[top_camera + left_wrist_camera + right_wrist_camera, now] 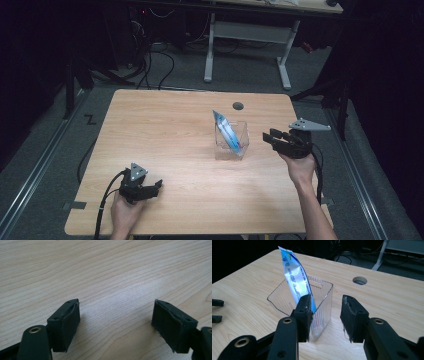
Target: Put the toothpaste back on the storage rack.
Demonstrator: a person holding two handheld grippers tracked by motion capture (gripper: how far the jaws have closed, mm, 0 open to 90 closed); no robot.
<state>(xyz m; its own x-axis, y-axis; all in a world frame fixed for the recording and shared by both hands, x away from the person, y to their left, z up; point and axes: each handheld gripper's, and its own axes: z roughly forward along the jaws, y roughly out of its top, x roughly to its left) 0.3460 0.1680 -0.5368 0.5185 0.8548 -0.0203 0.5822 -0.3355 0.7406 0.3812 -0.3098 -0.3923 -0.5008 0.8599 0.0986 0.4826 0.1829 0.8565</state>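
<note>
Fingers first: on our left gripper point(159, 186) the pads point(67, 322) stand wide apart with bare wood between them, nothing gripped; it sits low on the table point(165, 130) near its 7 o'clock corner, hand point(125, 212) behind it. Our right gripper point(268, 137) has its jaws partly apart, a narrow-to-medium gap, nothing between the pads point(352, 317); in the right gripper view the gap shows only table beyond. It hovers at about 3 o'clock of the clear plastic bin point(232, 141), just beside it, not touching as far as we can tell. Bin count: one, open top, ribbed walls, a slot handle in the far wall, standing upright a little right of table centre. Contents: one blue-and-white foil pouch point(226, 131), standing on end, leaning toward 11 o'clock in the high view, top sticking out above the rim. We can't tell if anything else lies in the bottom. One round cable hole point(238, 106) in the tabletop at 12 o'clock of the bin.
</note>
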